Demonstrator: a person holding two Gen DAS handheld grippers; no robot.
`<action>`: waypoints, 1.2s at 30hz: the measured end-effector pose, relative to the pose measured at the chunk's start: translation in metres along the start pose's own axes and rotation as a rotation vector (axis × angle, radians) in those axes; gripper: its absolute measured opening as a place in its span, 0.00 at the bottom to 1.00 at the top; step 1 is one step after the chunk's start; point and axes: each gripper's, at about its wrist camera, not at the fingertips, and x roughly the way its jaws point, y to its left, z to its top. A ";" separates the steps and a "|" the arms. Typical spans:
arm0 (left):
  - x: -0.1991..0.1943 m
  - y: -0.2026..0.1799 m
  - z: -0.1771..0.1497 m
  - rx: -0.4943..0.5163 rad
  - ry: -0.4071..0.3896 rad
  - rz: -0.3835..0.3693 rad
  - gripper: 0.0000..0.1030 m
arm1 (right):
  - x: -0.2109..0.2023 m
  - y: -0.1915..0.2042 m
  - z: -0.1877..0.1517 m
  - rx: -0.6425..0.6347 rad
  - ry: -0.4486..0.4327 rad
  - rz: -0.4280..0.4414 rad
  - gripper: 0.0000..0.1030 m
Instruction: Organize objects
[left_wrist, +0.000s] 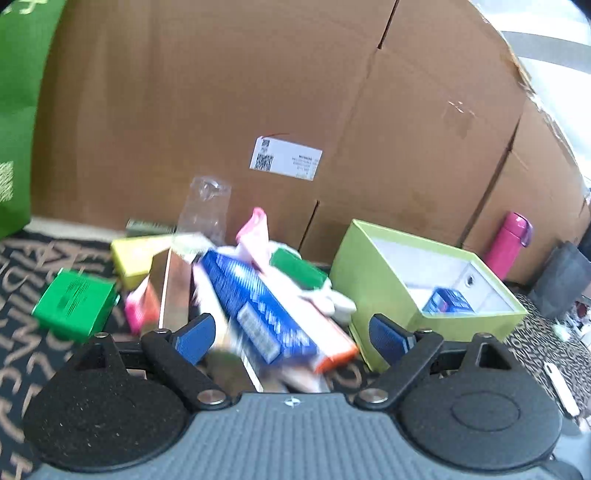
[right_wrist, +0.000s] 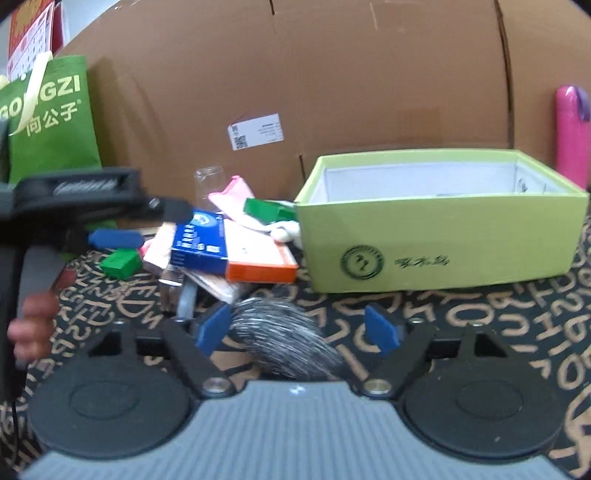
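A pile of small boxes lies on a black lettered mat. A blue box rests on an orange-ended white box, with green boxes, a yellow box and pink packets around them. My left gripper is open, its jaws either side of the blue box, not touching it. An open lime-green box stands to the right, a blue item inside. In the right wrist view my right gripper is open above a grey fuzzy object. The left gripper hovers over the pile, left of the lime box.
A tall cardboard wall closes the back. A green bag stands at the far left. A pink bottle and a dark container stand at the right. A clear plastic cup stands behind the pile.
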 end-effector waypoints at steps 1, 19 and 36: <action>0.007 0.000 0.003 -0.001 0.006 0.014 0.87 | -0.002 -0.001 -0.001 -0.003 -0.001 -0.007 0.83; -0.037 0.040 -0.028 0.038 0.090 -0.014 0.31 | 0.006 0.015 -0.008 -0.102 0.043 0.015 0.93; -0.059 0.038 -0.045 -0.017 0.093 0.133 0.81 | 0.016 0.036 -0.005 -0.172 0.048 0.040 0.95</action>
